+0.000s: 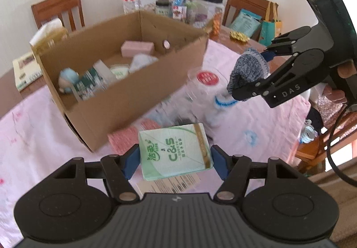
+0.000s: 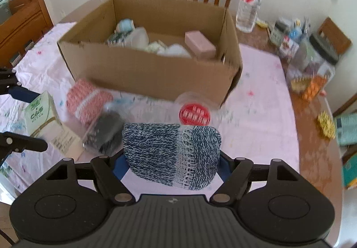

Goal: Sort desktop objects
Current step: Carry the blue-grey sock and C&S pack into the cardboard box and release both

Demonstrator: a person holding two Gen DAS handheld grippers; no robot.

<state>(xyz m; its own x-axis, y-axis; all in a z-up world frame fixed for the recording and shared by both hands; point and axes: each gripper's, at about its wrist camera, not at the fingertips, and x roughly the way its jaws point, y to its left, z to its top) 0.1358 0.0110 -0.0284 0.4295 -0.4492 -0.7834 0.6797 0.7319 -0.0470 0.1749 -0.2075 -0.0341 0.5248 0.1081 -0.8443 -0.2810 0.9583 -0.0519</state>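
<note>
The cardboard box fills the upper left and centre of the left wrist view and the upper middle of the right wrist view, open-topped and already holding a pink block, a pale blue soft thing and some packets, so treat it as your drop target and come in above its near rim rather than at its wall. Under it, the pink cloth-covered table spreads across both frames. Your right gripper sits at the lower centre of its own view, jaws clenched on a blue-and-white knitted piece that looks lifted off the cloth; in the left wrist view it hangs at the right of the frame. It is soft and will sag, so I would carry it well above the box edge before you let go. Your left gripper, lower centre of its view, has its jaws closed on a green tissue pack; keep the squeeze light, since the pack may crush or slip. Bring one hand over the box at a time, as the two tools are near each other. Still on the cloth before the box lie a red-and-white knitted piece, a dark pouch and a clear cup with a red label, blurred here; mind not to knock the cup as you pass.
</note>
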